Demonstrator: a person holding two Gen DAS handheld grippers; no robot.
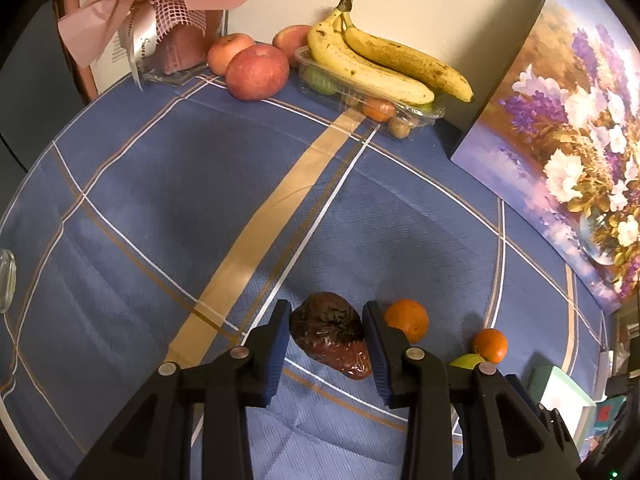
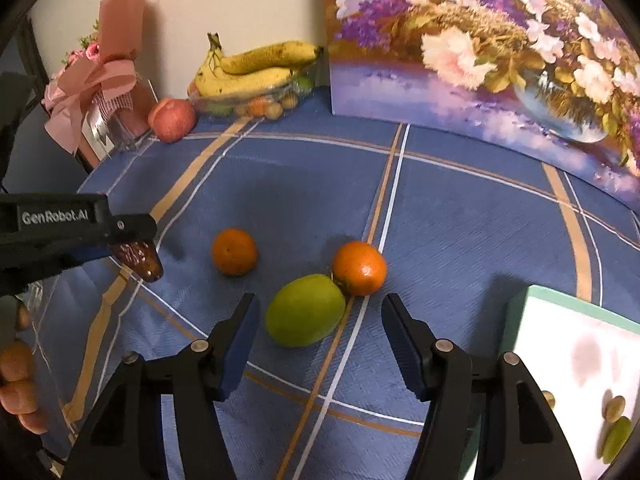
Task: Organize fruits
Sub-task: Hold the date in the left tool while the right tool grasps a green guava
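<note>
Two grippers work over the blue checked tablecloth (image 2: 460,216). Left gripper (image 1: 326,336) is nearly closed, its blue pads pinching a wrinkled, glossy brown date (image 1: 330,332). Right gripper (image 2: 316,332) stands about half open, its pads flanking a smooth green fruit (image 2: 305,310) without touching it. That fruit touches one round orange (image 2: 359,267); another orange (image 2: 234,251) lies near, apart. Open cloth stretches to the far wall, where bananas (image 2: 252,70) top a clear plastic tray (image 1: 424,114) beside apples (image 1: 257,72). A flower painting (image 2: 500,40) borders the right edge.
</note>
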